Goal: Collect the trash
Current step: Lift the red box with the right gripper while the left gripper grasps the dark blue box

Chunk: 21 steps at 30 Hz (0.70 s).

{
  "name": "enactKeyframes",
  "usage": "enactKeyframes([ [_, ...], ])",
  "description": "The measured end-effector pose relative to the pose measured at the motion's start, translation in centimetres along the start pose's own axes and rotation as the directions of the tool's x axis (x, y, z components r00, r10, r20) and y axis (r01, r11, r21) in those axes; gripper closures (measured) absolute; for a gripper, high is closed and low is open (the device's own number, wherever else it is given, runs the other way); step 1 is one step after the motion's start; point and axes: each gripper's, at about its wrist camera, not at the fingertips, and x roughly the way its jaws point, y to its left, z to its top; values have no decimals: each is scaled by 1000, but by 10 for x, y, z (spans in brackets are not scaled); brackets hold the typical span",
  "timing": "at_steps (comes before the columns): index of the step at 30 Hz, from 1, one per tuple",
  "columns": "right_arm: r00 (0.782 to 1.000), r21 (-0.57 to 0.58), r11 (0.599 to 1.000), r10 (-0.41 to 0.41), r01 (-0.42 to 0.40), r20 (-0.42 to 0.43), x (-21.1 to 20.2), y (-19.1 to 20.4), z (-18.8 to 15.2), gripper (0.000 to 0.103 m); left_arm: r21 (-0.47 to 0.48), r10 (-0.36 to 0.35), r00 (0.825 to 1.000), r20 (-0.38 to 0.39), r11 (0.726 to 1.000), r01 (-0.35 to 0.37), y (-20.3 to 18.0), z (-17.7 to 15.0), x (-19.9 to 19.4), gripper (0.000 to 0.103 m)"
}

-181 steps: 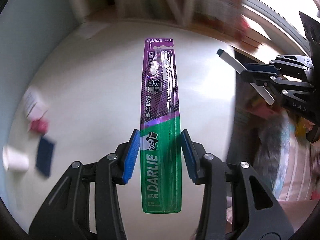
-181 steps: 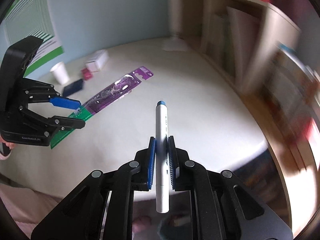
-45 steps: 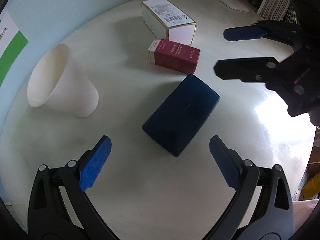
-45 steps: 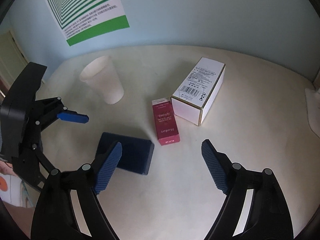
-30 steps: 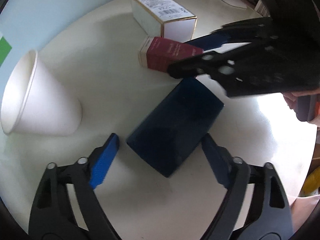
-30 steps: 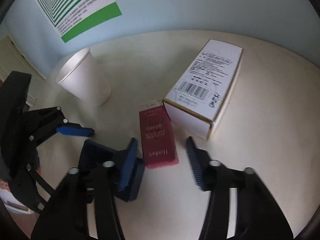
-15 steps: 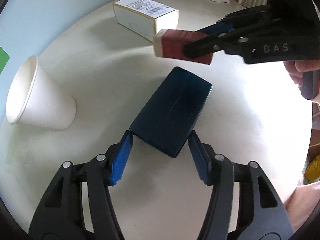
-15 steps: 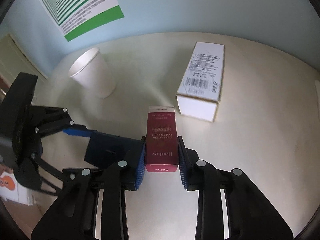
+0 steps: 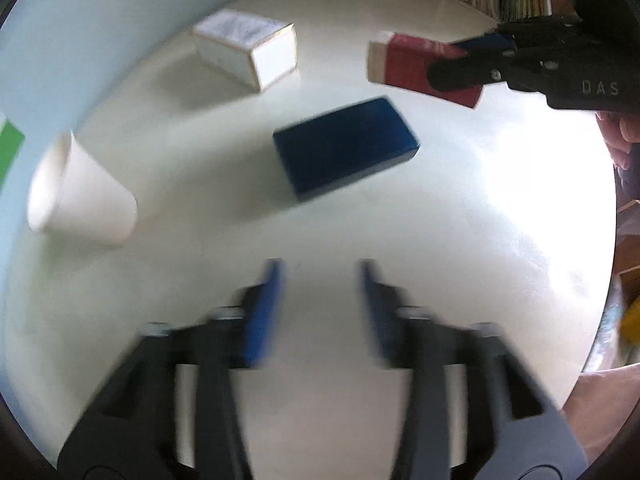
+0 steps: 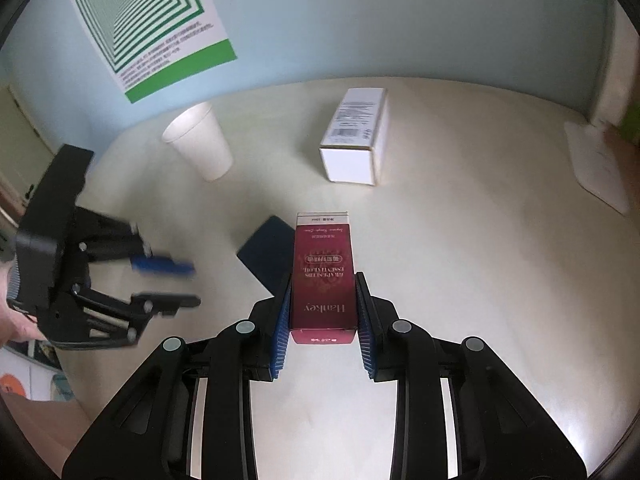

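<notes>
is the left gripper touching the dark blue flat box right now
Apart. In the left wrist view, bare table shows between the left gripper fingertips and the dark blue flat box, which lies beyond them.

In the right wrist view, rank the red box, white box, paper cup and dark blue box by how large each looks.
1. red box, but it is held nearest the camera, so its lead is unsure.
2. white box and paper cup look alike; no ranking between them.
3. dark blue box, partly hidden behind the red box, so unsure.

Black fingers (image 10: 256, 344); blue ribbed pads (image 10: 281, 332)
</notes>
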Motion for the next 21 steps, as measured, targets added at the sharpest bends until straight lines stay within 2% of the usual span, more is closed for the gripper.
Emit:
enactKeyframes([
  [1, 1000, 11, 1000, -11, 11, -2, -2, -3, -4, 73, 6, -10, 1000, 7, 1000, 10, -2, 3, -2, 52],
  [3, 999, 40, 999, -32, 33, -8, -4, -11, -13, 73, 16, -17, 1000, 10, 1000, 17, -5, 12, 0, 44],
  [5, 999, 67, 997, -47, 48, -16, -3, -18, -22, 73, 58, 1, 1000, 25, 998, -2, -11, 16, 1, 22],
  [6, 998, 82, 995, -56, 58, -23, -2, -21, -27, 73, 104, 29, 999, 29, 994, -32, -13, 22, 4, 19],
  [9, 997, 117, 991, -67, 70, -30, -3, -29, -41, 73, 192, 23, 1000, 11, 981, -25, -16, 36, 12, 16],
  [11, 997, 141, 987, -77, 81, -33, -3, -34, -50, 73, 237, 46, 999, 16, 970, -48, -18, 44, 17, 10],
  [16, 994, 195, 975, -95, 103, -50, 0, -45, -64, 71, 303, 9, 1000, -1, 953, -8, -20, 58, 33, 7],
  [19, 992, 212, 970, -112, 122, -56, 3, -48, -70, 63, 347, 1, 1000, -10, 938, 3, -22, 60, 43, 7],
  [21, 991, 215, 967, -129, 135, -44, 4, -48, -70, 42, 368, -15, 1000, -17, 930, 20, -23, 61, 47, 7],
])
